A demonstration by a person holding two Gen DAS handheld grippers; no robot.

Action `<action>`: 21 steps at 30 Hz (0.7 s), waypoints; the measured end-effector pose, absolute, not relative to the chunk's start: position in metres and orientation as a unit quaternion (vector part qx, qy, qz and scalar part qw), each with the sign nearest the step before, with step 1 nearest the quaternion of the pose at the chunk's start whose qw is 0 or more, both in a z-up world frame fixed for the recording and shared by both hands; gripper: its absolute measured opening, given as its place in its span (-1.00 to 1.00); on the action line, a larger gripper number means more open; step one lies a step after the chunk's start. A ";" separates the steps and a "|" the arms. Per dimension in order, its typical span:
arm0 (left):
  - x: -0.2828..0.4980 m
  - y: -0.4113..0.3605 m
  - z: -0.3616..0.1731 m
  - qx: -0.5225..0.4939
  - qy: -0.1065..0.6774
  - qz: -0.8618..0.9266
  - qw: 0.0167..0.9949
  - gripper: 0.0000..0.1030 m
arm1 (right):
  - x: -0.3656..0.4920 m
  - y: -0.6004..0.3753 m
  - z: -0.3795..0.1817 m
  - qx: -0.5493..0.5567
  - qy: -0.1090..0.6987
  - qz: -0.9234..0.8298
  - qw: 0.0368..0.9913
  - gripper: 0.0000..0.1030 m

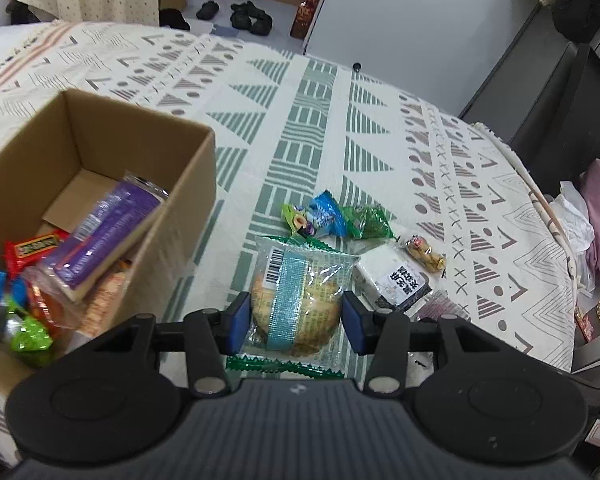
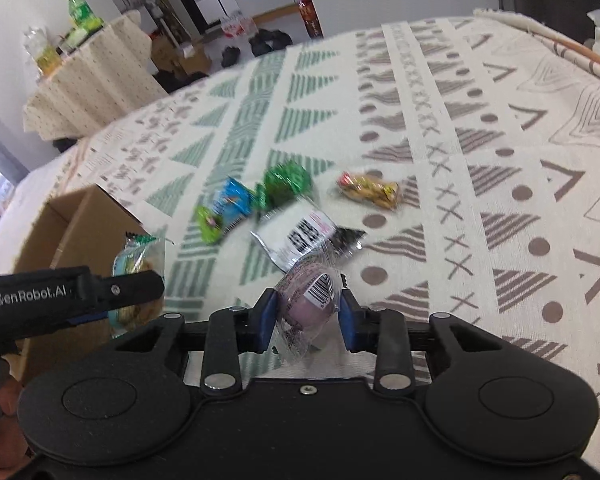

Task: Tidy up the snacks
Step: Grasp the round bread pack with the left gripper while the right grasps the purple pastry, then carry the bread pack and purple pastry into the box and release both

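Left tongs (image 1: pixel 296 322) clenched on a round biscuit pack (image 1: pixel 296 300) in clear wrap with green zigzag edges, blue pads pressed against both sides of it. In the right wrist view, lifted clear of the cloth, close beside the box.

Right tongs (image 2: pixel 308 314) closed on a pink snack in clear wrap (image 2: pixel 310 292), barcode label facing up, pads touching both its sides.

Just to the left of the left tongs, an open cardboard box (image 1: pixel 148 120), already holding a long purple packet (image 1: pixel 104 236) leaned against the near wall, a red bar (image 1: pixel 32 250), a bright green candy (image 1: pixel 30 338) and some orange wrappers.

Just ahead and to the right of the left tongs, a white and black packet (image 1: pixel 396 276) flat on the patterned cloth of the surface (image 1: pixel 320 128). The same packet directly ahead of the right tongs, touching the wrap of the pink snack.

A little farther ahead, a small cluster of three: a light green candy (image 1: pixel 294 220), a blue packet (image 1: pixel 326 214), a dark green packet (image 1: pixel 370 222), touching one another. To the right of them, a small clear bag of yellow-brown pieces (image 1: pixel 424 254), apart from the cluster.

Far beyond the surface edge, dark shoes (image 1: pixel 250 16) on the floor, and a second small table with bottles (image 2: pixel 80 12) on a dotted cover.
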State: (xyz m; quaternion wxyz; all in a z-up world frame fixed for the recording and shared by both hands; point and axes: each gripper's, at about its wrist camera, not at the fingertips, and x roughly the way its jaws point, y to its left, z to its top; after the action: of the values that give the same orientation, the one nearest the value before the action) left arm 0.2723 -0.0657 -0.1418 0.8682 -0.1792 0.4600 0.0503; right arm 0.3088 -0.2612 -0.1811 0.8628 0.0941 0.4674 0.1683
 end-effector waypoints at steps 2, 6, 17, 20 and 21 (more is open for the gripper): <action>0.267 -0.066 -0.135 -0.178 0.454 0.055 0.871 -0.08 | 0.306 -0.262 -0.174 0.100 0.457 0.173 0.867 -0.38; 0.257 -0.067 -0.122 -0.172 0.443 0.062 0.878 -0.08 | 0.301 -0.265 -0.163 0.112 0.440 0.179 0.873 -0.37; 0.230 -0.059 -0.095 -0.164 0.421 0.087 0.888 -0.08 | 0.284 -0.260 -0.134 0.134 0.393 0.202 0.887 -0.38; 0.225 -0.056 -0.089 -0.164 0.415 0.094 0.890 -0.08 | 0.279 -0.257 -0.129 0.138 0.384 0.209 0.889 -0.37; 0.223 -0.054 -0.087 -0.164 0.413 0.096 0.891 -0.08 | 0.278 -0.256 -0.127 0.139 0.381 0.212 0.889 -0.38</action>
State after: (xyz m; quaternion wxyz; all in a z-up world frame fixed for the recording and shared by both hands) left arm 0.2231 -0.0545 -0.0873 0.8905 -0.1637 0.4135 0.0961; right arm 0.2781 -0.2563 -0.1273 0.8890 0.1391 0.3815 0.2117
